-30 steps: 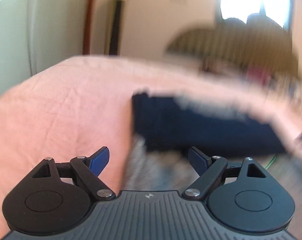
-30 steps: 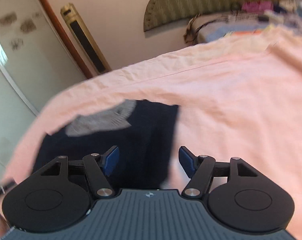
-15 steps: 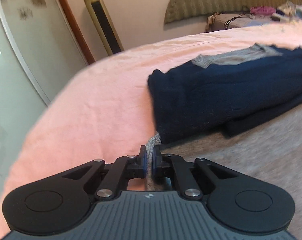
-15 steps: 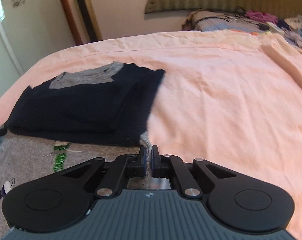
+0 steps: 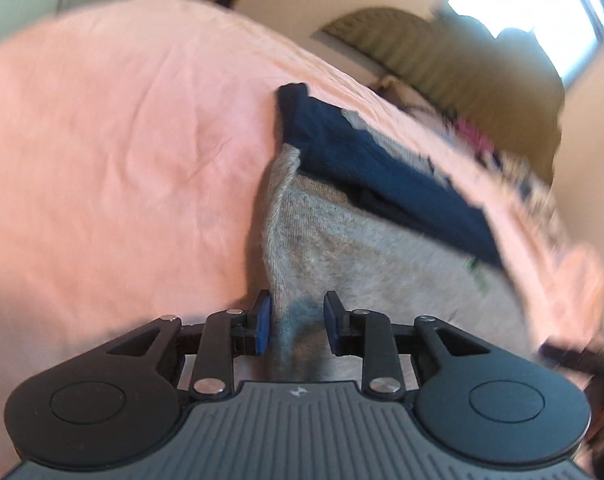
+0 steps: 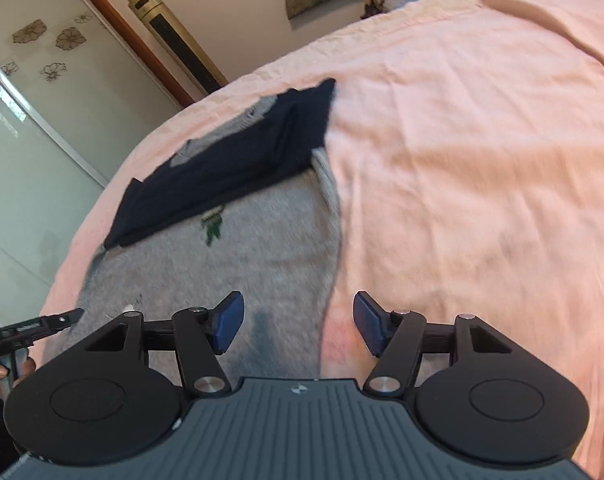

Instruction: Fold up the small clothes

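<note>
Left wrist view: the left gripper (image 5: 294, 322) points downward over the near edge of a grey sweater (image 5: 366, 252) on a bed under a pink sheet (image 5: 113, 152). Its jaws have just been opening to a narrow gap; the sweater's left edge rises between them, just beside the left pad, with neither pad seen pressing on it. The frame is motion-blurred. One grey sweater lies flat, and one folded navy garment (image 5: 386, 172) rests on its far end, toward 1 o'clock. A green upholstered headboard (image 5: 442, 52) stands at 1 o'clock beneath a bright window (image 5: 530, 4).

Right wrist view: the right gripper (image 6: 298, 324) tilts down over the sweater's right edge (image 6: 261, 256), jaws standing about half apart after just opening, gripping nothing; grey knit lies under the left pad, pink sheet (image 6: 482, 152) under the right. The sweater, with a small green emblem (image 6: 213, 226), spreads from 6 toward 11 o'clock, its far end covered by the navy garment (image 6: 237, 160), which is folded in a rectangle with a grey collar. At 9 o'clock the left gripper's tip (image 6: 41, 326) touches or hovers at the sweater's left edge, held by a person's hand (image 6: 5, 372). A gold tower unit (image 6: 177, 40) stands at 11 o'clock beside a flower-patterned wardrobe door (image 6: 33, 92).
</note>
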A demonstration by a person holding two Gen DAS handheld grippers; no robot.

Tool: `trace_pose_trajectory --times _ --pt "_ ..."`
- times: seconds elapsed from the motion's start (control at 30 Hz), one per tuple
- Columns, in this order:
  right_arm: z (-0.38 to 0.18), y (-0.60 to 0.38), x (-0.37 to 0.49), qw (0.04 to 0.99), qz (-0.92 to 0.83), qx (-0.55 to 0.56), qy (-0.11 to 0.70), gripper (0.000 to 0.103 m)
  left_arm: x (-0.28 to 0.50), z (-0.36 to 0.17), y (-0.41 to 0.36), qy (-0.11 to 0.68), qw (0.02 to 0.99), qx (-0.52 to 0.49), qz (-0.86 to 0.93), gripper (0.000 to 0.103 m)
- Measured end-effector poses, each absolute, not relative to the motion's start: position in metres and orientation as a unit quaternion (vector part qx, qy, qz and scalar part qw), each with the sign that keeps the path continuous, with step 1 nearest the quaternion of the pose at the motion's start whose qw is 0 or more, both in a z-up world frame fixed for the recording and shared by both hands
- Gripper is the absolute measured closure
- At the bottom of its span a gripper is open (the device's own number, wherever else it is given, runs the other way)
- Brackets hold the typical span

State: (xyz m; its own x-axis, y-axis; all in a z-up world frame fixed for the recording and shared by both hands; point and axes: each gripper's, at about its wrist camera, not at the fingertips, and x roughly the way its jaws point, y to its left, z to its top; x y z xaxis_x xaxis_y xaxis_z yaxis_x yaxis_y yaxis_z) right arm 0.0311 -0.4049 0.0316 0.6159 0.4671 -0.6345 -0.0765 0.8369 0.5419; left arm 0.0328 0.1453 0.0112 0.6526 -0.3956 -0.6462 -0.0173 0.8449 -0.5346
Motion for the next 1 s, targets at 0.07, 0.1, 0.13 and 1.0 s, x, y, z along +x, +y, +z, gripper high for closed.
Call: trace_pose_trajectory --times 0.07,0.1,0.13,1.0 --pt "0.031 -0.401 0.032 0.859 0.165 0.256 0.411 0.04 0.039 0.009 0.146 0.406 0.866 -0.272 -0.106 0.077" --pt "0.031 -0.397 0.033 0.856 0.174 0.255 0.415 0.04 0.042 0.01 0.144 0.409 0.868 -0.264 -0.1 0.09" --pt "0.03 -0.392 0.035 0.855 0.178 0.247 0.42 0.042 0.046 0.011 0.139 0.417 0.872 -0.241 -0.085 0.1" --pt "0.01 -0.406 -0.045 0.811 0.217 0.306 0.45 0.094 -0.04 -0.021 0.188 0.398 0.775 -0.455 -0.185 0.059"
